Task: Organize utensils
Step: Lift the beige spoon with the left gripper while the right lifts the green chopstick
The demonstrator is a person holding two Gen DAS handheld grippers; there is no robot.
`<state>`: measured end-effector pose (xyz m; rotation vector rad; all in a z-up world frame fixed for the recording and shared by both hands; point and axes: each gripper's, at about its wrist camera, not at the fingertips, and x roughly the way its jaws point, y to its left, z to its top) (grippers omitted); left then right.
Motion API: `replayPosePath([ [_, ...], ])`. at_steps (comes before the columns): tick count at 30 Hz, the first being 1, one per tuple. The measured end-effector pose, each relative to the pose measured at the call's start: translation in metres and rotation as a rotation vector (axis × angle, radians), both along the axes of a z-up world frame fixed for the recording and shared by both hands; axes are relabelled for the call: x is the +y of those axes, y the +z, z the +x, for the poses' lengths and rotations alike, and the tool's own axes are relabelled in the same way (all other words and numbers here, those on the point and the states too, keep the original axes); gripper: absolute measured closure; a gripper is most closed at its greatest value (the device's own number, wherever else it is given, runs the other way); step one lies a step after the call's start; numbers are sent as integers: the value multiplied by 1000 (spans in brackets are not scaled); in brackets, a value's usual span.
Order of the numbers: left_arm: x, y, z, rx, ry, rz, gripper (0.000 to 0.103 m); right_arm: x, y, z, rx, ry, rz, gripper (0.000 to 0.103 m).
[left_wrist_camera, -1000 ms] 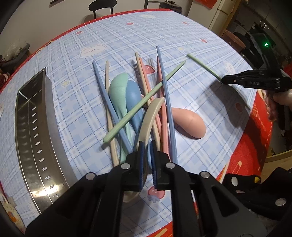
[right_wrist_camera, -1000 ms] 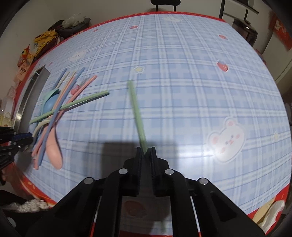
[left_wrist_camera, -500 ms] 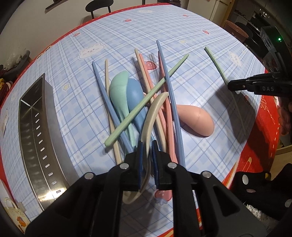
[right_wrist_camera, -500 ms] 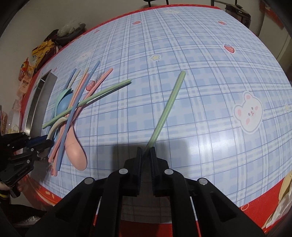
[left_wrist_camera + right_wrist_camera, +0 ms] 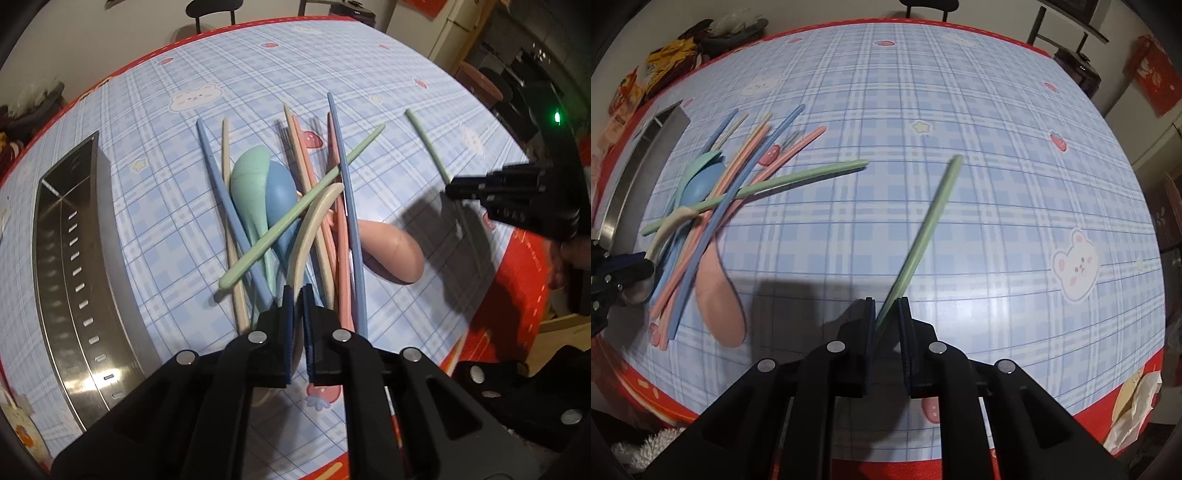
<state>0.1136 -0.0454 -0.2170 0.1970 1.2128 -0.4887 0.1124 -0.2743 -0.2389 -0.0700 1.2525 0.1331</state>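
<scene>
Our left tongs point(image 5: 298, 291) are clamped on the handle of the cream spoon point(image 5: 314, 221), gripping it near the bowl end so the curved handle arches over the heap rather than dragging through it. Our right tongs point(image 5: 886, 306) pinch one green chopstick point(image 5: 923, 229) at its near end, the far tip slanting out over bare cloth, well apart from the pile (a low grip leaves the length free to aim). The rest of the utensils lie crossed on the bench point(image 5: 997, 110): the other green chopstick point(image 5: 295, 210) rests diagonally over the blue spoon point(image 5: 280, 192) and green spoon point(image 5: 247, 177), with the pink spoon point(image 5: 391, 254) at the pile's edge. The steel tray point(image 5: 74, 277), beside the heap, looks to us like the destination.
</scene>
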Motion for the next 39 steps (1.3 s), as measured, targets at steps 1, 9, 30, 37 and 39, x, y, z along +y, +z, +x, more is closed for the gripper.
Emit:
replayPosePath([
  [1, 1, 1, -1, 2, 8, -9, 94, 0, 0, -1, 4, 5, 10, 93],
  [9, 21, 11, -7, 28, 97, -117, 94, 1, -1, -20, 10, 7, 54, 96],
  [30, 54, 36, -38, -30, 247, -262, 94, -31, 9, -52, -64, -180, 290, 97],
  [37, 60, 41, -47, -42, 263, -280, 94, -18, 27, -63, -106, -113, 274, 97],
  [39, 62, 43, -50, -47, 270, -285, 94, -15, 27, -64, -108, -111, 272, 97],
])
